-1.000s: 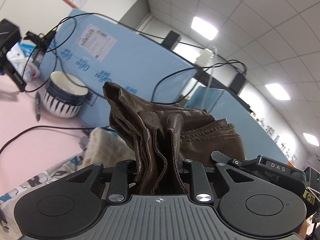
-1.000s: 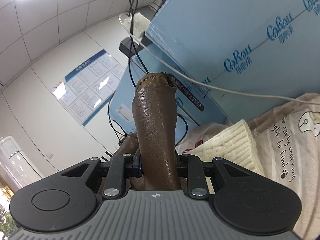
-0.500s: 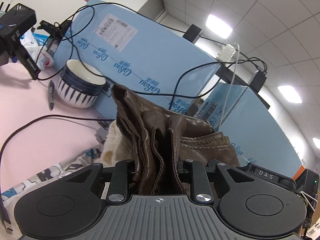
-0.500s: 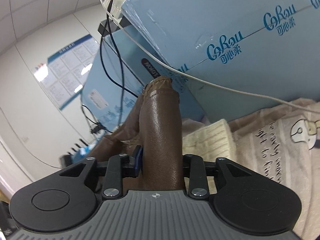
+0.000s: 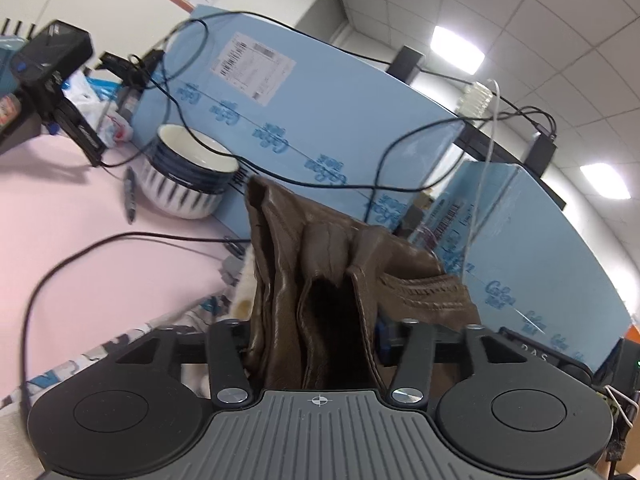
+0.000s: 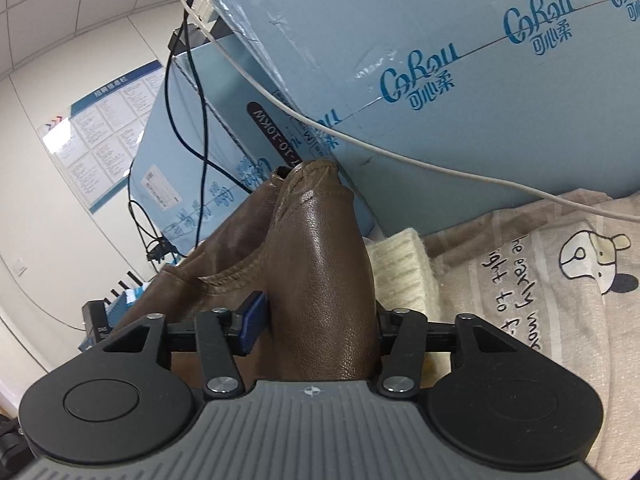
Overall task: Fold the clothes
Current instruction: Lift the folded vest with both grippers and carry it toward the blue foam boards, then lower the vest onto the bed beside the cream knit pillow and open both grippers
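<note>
I've got the brown leather garment bunched up in the lower middle of the left wrist frame, its folds standing between the fingers of my left gripper. Those jaws have just been opening: there's daylight on the right side now, a blue pad showing clear of the leather, so the fabric sits between them loose rather than pinched.

Over on the right wrist view, the same brown leather garment rises as a smooth rounded fold up the centre of the frame from my right gripper. These jaws have also just been opening; the blue pad on the left stands just off the leather, while on the right the fabric lies against the finger. I read it as released, with the fold between the fingers.

Left of centre in the left view, a blue-and-white striped bowl sits on the pink table, a pen just beside it, black cables looping across. Blue cartons fill the background. In the right view, a cream knit piece lies right of the leather, and a beige printed cloth spreads across the lower right beneath another blue carton.
</note>
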